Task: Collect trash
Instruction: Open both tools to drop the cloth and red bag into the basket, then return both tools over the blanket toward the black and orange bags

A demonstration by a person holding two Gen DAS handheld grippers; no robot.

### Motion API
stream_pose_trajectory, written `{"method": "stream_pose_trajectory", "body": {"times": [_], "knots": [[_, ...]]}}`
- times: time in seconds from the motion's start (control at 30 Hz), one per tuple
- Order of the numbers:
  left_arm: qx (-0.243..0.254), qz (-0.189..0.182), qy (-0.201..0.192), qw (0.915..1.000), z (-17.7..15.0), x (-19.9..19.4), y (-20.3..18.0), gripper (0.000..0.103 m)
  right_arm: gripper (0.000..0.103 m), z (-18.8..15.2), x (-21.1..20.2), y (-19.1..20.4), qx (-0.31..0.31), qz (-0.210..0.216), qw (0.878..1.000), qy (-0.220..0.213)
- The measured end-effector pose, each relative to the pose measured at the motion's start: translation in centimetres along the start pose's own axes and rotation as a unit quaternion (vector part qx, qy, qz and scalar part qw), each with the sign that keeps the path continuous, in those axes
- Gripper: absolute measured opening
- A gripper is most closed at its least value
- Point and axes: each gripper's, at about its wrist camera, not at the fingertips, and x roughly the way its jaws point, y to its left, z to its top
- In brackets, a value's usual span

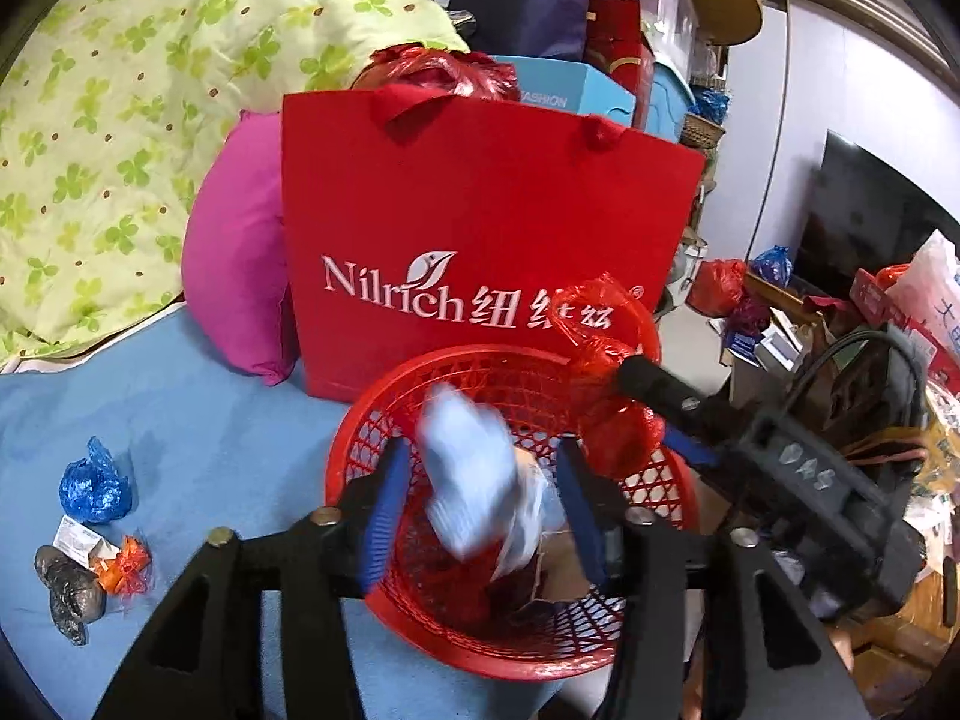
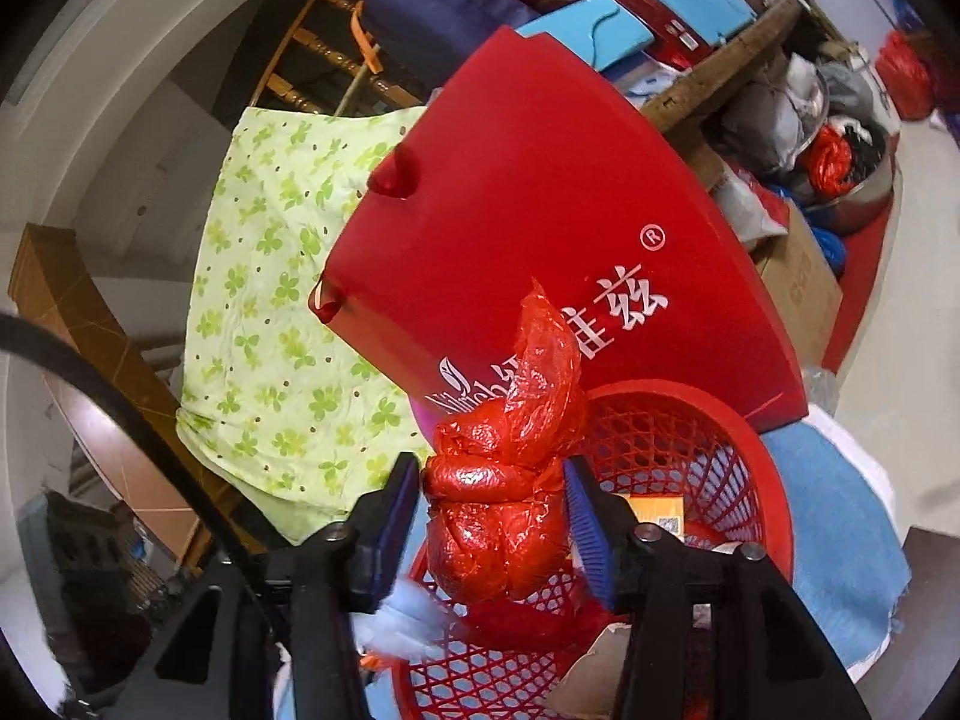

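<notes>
Two crinkly wads (image 1: 474,474) over latticed basket (image 1: 480,660)

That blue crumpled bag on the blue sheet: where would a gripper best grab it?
Grip the blue crumpled bag at its twisted tip, which sticks upward, coming from above. The lumpy body below looks wider and harder to close on; the tip is narrow, and nothing crowds it.

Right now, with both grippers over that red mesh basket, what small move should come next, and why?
Probably draw both back. The left gripper stands open around a blurred pale blue wad over the red mesh basket. The right gripper stands open around a knotted red plastic bag. More scraps, like the blue plastic bundle, wait outside.
</notes>
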Motion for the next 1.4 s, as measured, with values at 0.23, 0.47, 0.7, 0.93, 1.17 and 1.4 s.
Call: {"method": "stream_pose_trajectory", "body": {"times": [0.23, 0.47, 0.7, 0.93, 1.17, 1.4], "knots": [[-0.015, 0.015, 0.005, 0.9998, -1.4, -0.6, 2.0, 0.064, 0.063, -0.3, -0.2, 0.4, -0.001, 0.004, 1.000, -0.004], [-0.051, 0.052, 0.020, 0.9972, -4.3, -2.1, 6.0, 0.066, 0.063, -1.4, 0.8, 3.0, -0.037, 0.016, 0.999, 0.004], [-0.075, 0.127, 0.021, 0.9889, -8.2, -4.9, 10.8, 0.066, 0.063, -3.9, 2.2, 7.7, -0.108, 0.043, 0.993, 0.017], [-0.140, 0.178, 0.027, 0.9737, -12.0, -7.7, 16.3, 0.067, 0.064, -7.6, 3.7, 12.9, -0.187, 0.081, 0.978, 0.042], [-0.171, 0.218, 0.024, 0.9604, -14.8, -10.2, 19.9, 0.067, 0.064, -12.2, 6.6, 16.8, -0.229, 0.103, 0.963, 0.099], [-0.187, 0.243, 0.033, 0.9513, -17.7, -11.1, 22.4, 0.067, 0.068, -16.1, 9.3, 19.0, -0.261, 0.102, 0.948, 0.149]]}}
